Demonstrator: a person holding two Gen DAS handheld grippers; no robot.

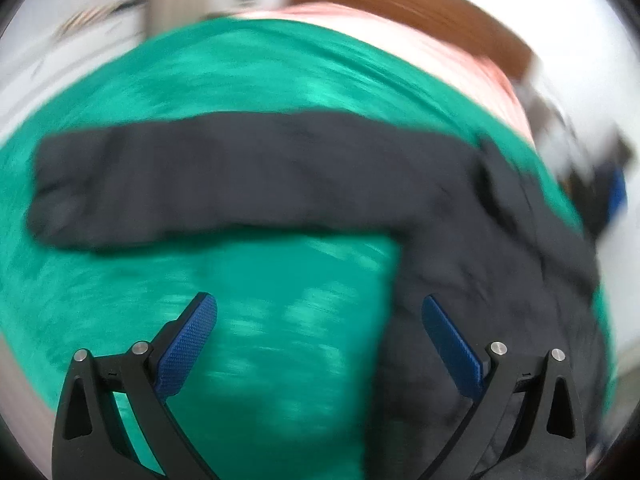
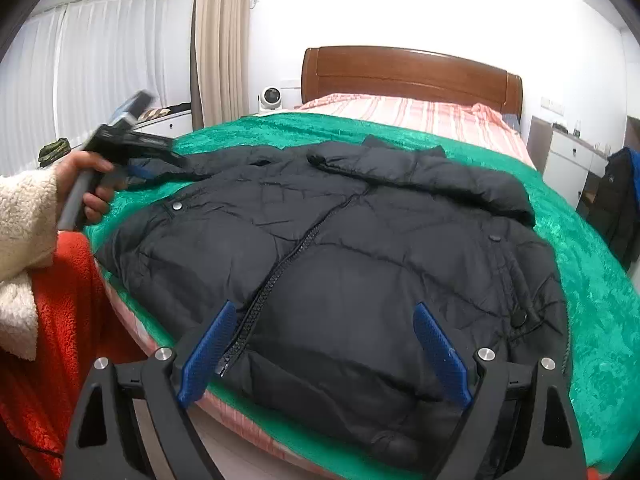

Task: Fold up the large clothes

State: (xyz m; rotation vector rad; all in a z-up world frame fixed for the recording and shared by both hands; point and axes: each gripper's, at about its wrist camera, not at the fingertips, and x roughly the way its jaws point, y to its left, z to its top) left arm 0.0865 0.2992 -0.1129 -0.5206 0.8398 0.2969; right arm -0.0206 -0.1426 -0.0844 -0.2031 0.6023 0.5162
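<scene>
We hold our left gripper (image 1: 319,312) and right gripper (image 2: 323,322) spread wide, gripping nothing; the black puffer jacket (image 2: 340,248) lies flat on the green blanket (image 2: 592,280), sleeve stretched left.

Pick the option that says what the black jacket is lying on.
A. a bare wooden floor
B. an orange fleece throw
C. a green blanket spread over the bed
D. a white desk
C: in the right wrist view the black jacket lies spread out, front up, on the green blanket, which covers the bed below the wooden headboard.
</scene>
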